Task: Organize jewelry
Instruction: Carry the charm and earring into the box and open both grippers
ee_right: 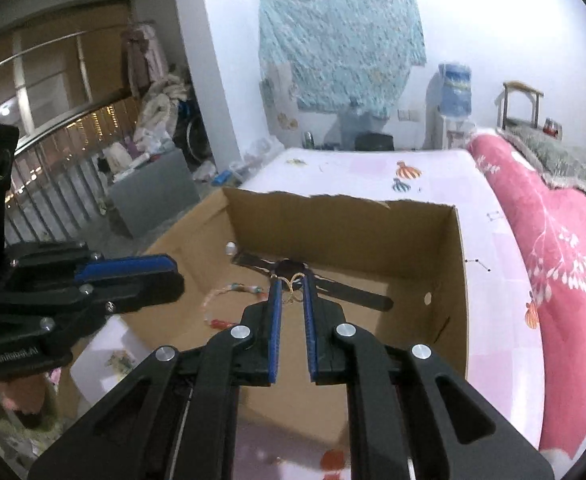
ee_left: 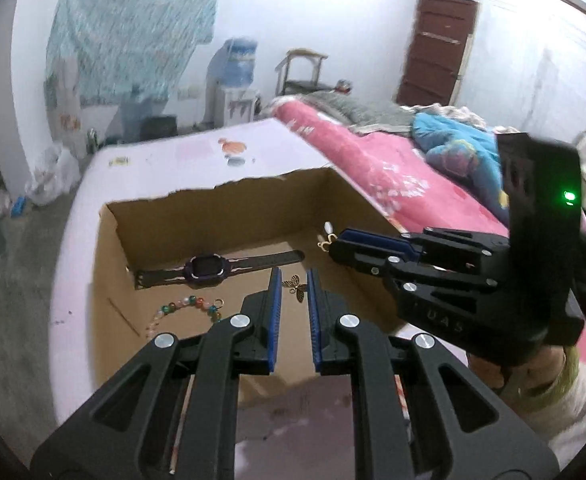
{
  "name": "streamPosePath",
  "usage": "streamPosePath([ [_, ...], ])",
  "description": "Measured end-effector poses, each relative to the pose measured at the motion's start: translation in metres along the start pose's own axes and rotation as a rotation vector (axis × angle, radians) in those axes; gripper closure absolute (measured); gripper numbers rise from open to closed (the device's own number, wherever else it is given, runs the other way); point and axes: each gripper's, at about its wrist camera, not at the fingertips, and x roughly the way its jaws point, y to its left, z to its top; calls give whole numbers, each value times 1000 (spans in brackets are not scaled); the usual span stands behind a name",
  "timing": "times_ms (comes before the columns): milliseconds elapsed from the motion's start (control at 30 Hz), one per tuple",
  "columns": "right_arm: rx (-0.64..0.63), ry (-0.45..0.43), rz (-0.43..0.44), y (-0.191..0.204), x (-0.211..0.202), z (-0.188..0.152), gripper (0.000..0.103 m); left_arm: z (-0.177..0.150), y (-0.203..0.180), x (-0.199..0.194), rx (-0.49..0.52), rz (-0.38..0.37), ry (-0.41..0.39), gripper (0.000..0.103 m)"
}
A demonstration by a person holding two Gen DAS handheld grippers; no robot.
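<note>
- Inside the open cardboard box (ee_left: 213, 220), along the foot of its far wall, a dark purple smartwatch (ee_left: 207, 267) lies flat with its strap stretched out. One strap end sits in the far left corner.
- Nearer the box's left wall, on the floor in front of the watch, a beaded bracelet (ee_left: 185, 306) of green, pink and pale beads lies in a curve, apart from the watch.
- Above the middle of the box floor, the left gripper (ee_left: 294, 274) points down at a slant. Its blue-padded fingers (ee_left: 276, 300) stand close with only a narrow gap.
- A small gold butterfly pendant (ee_left: 297, 289) spans that gap from wing to wing near the tips, pinched between the two pads.
- Toward the box's right wall, the right gripper (ee_left: 335, 246) hangs above the floor, also slanting down. Its fingers are drawn almost together on a small gold hooked piece (ee_left: 323, 245), which pokes out at the tips.
- In the right wrist view the same piece shows as thin gold loops (ee_right: 293, 286) between the right fingertips.
- A small white bit shows just above that piece in the left wrist view. I cannot tell whether it belongs to it.
- The box stands on a bed (ee_left: 173, 156) covered by a pale patterned sheet, near the bed's front edge. A pink quilt (ee_left: 373, 160) lies along the right of the box.
</note>
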Motion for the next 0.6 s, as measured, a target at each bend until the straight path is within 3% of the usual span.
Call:
streamPosePath([
  [267, -8, 91, 12, -12, 39, 5, 92, 5, 21, 61, -138, 42, 162, 91],
  [433, -1, 113, 38, -17, 43, 4, 92, 3, 23, 74, -172, 43, 203, 91],
  [600, -4, 112, 6, -14, 41, 4, 91, 2, 21, 81, -181, 61, 226, 91],
])
